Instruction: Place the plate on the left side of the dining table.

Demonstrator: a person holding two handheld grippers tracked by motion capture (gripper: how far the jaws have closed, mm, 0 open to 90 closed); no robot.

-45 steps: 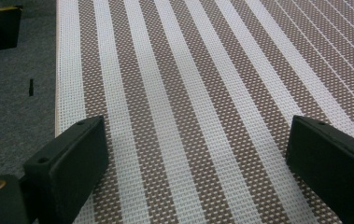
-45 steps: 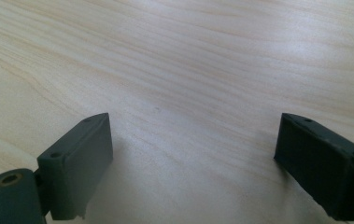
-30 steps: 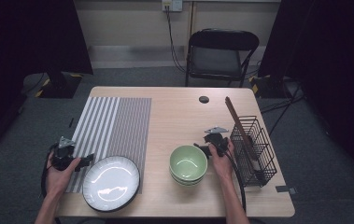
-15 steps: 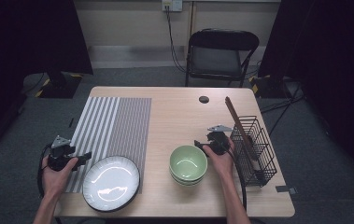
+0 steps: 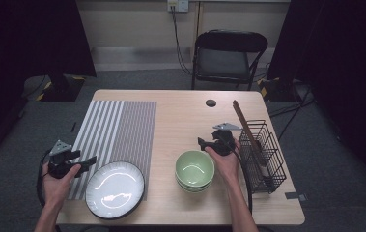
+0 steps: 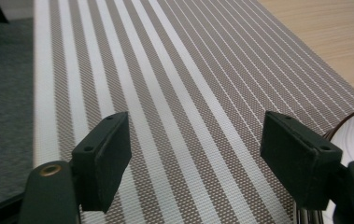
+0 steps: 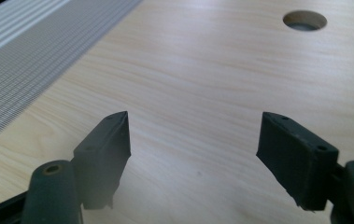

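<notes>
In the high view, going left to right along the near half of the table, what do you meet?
Left gripper → white plate → stacked green bowls → right gripper, just behind the bowls' right side → black wire basket.

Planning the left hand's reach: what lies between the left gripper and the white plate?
Nothing but placemat. In the high view the left gripper hangs open just left of the white plate, only striped placemat between them.

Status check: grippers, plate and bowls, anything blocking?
Left gripper and right gripper open, empty, just been closing slightly. Plate and bowls untouched. Nothing blocking.
</notes>
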